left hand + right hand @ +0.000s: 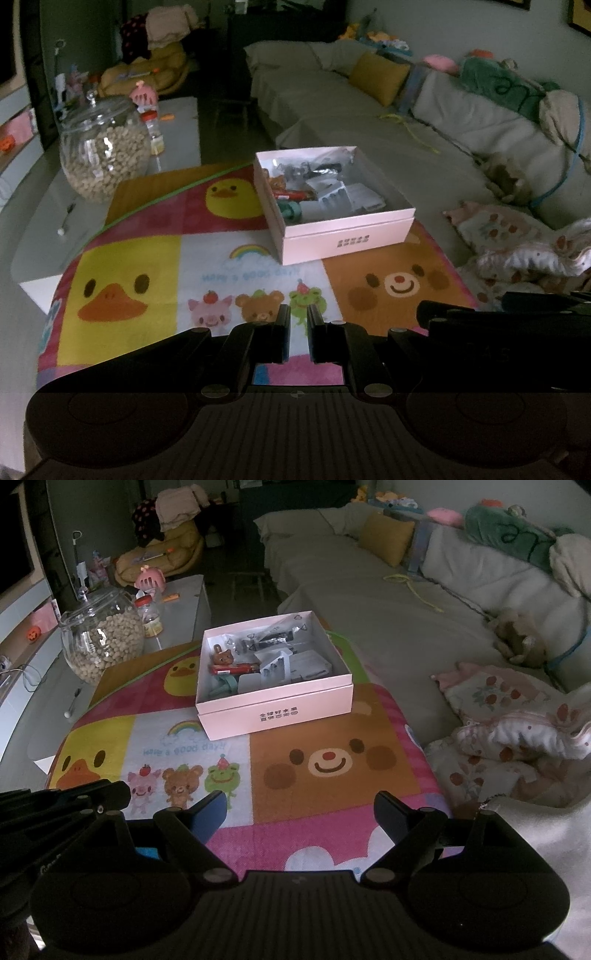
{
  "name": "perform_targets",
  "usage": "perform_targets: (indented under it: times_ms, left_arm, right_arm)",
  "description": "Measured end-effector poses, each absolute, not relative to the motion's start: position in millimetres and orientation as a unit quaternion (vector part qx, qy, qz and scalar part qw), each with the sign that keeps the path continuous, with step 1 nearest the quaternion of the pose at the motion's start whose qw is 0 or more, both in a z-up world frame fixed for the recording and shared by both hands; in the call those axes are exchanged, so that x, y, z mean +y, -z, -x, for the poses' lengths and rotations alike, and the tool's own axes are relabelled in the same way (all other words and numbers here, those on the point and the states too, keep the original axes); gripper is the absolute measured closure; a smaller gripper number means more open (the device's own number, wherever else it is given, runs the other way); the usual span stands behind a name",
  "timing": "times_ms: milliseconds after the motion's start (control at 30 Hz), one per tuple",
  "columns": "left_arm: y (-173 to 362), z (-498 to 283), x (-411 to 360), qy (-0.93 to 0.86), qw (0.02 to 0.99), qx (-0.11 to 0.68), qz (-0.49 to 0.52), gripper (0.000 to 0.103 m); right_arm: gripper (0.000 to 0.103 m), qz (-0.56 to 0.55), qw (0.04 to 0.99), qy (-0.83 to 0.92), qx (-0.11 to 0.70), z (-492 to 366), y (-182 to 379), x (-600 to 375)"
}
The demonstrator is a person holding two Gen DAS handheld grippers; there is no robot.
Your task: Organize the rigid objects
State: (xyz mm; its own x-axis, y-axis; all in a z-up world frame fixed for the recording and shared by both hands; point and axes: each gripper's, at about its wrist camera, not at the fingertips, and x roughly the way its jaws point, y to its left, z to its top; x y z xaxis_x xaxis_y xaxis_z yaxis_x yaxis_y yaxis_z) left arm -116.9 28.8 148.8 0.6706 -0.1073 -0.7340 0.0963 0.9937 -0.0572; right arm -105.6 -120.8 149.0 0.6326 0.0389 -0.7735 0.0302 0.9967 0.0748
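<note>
Left tool [299,325] sits with its two fingers drawn together, nothing between them, poised over the near edge of a cartoon mat [221,266] printed with ducks, a bear and small animals. On that mat's far half stands a pink box [343,236], lid off, its inside heaped with small things: a red pen-like item [295,194], a teal piece [291,212] and grey packets (too dim to name with any certainty). Off the mat's far left corner, on the pale surface [44,229], is a glass jar [105,155] full of pale pellets, with a small red-capped bottle [153,131] behind it. A covered sofa [369,122] runs along the right.

From the right wrist, the right tool [299,812] has its fingers spread wide apart and empty, over the mat's pink near border. The pink box [280,712] lies well ahead of it, with a brown bear figure [223,659] showing near its left wall. The left tool's dark body [66,797] intrudes at the left edge. A strawberry-print quilt [517,746] is bunched to the right of the mat.
</note>
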Motion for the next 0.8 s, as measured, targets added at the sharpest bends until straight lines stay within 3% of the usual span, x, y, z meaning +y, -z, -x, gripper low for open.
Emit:
perform_targets:
  times_ms: [800]
  left_arm:
    - [-147.0,116.2,29.8,0.055,0.913,0.404,0.009,0.092]
  right_arm:
    - [0.015,-0.041,0.902,-0.003,0.43,107.7,-148.6,-120.3]
